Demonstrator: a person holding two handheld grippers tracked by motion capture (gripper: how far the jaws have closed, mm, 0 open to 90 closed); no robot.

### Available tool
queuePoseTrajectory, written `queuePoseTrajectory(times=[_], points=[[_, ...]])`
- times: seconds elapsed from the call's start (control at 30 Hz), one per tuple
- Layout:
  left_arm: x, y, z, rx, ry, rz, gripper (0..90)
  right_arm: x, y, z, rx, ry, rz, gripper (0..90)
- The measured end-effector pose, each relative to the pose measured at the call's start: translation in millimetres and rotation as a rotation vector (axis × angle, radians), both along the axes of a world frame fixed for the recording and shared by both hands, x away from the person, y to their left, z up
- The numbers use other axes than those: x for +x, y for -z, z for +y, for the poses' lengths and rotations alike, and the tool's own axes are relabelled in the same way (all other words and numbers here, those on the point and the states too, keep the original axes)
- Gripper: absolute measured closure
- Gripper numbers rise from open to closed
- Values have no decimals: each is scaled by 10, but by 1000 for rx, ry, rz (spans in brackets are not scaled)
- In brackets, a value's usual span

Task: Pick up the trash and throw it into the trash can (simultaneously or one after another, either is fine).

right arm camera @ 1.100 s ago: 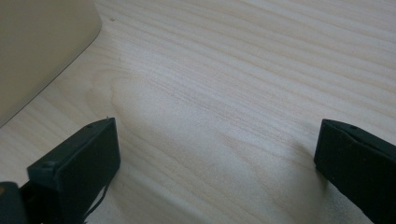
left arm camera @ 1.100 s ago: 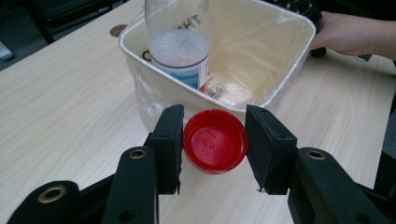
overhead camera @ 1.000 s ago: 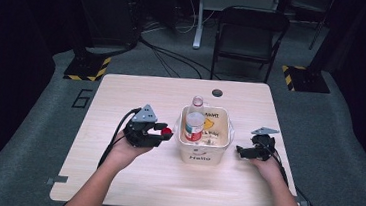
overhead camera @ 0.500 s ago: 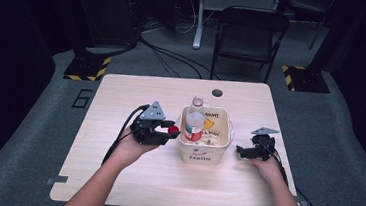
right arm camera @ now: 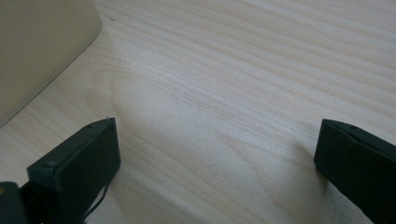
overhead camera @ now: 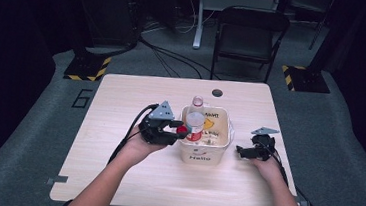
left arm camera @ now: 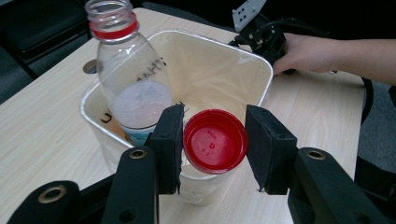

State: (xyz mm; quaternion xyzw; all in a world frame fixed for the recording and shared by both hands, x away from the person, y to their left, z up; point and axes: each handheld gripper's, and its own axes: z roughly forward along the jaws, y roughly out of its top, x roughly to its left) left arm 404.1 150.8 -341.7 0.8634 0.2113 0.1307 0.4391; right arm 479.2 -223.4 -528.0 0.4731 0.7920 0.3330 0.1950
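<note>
The left gripper pinched a round red plastic bottle cap over the white plastic bin's near rim; a loose pinch could have dropped it outside.

My left gripper carries the red cap rightward from over the open bench toward the white tub, so the cap now hangs at the tub's near-left rim, just beside the uncapped bottle.

dim room, table lit from above; soft shadows, high view slightly blurred.
</note>
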Motion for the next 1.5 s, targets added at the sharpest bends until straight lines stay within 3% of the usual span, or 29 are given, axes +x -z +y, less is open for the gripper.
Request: queuePoseTrajectory(times=[0.5,0.73,1.17,1.5], points=[[107,148,-177,28,10,22,581,0,0,0,0,0,0,0],[148,264,-220,0,-1,47,580,0,0,0,0,0,0,0],[189,392,-225,-8,-35,57,580,0,0,0,1,0,1,0],[214,481,-250,27,-40,72,577,1,0,1,1,-1,1,0]])
